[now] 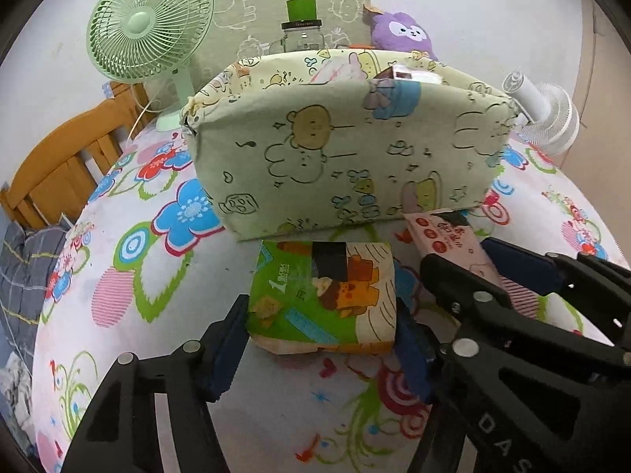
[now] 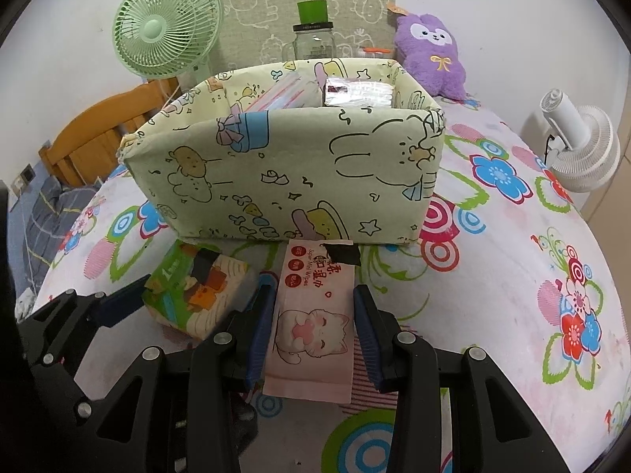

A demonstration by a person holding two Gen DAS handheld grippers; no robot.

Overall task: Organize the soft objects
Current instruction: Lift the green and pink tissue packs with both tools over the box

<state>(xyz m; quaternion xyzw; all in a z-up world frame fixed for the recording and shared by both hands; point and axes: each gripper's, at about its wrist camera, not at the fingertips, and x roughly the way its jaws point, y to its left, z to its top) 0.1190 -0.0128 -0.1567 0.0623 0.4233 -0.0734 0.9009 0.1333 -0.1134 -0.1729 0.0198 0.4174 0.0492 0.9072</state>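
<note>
A green tissue pack (image 1: pixel 323 299) lies on the flowered tablecloth in front of a pale green cartoon-print fabric box (image 1: pixel 347 157). My left gripper (image 1: pixel 319 339) has its blue pads against both sides of that pack. Just right of it, a pink wipes pack (image 2: pixel 311 327) with a cat picture sits between the pads of my right gripper (image 2: pixel 313 331), which is shut on it. The pack's far end touches the box (image 2: pixel 284 173). Inside the box are striped packs and a silver pack (image 2: pixel 359 92). A purple plush toy (image 2: pixel 430 55) leans on the wall behind.
A green fan (image 1: pixel 150 23) stands at the back left, a glass jar (image 1: pixel 301 31) with a green lid behind the box, and a white fan (image 1: pixel 548 118) at the right table edge. A wooden chair (image 1: pixel 59 165) is beyond the left edge.
</note>
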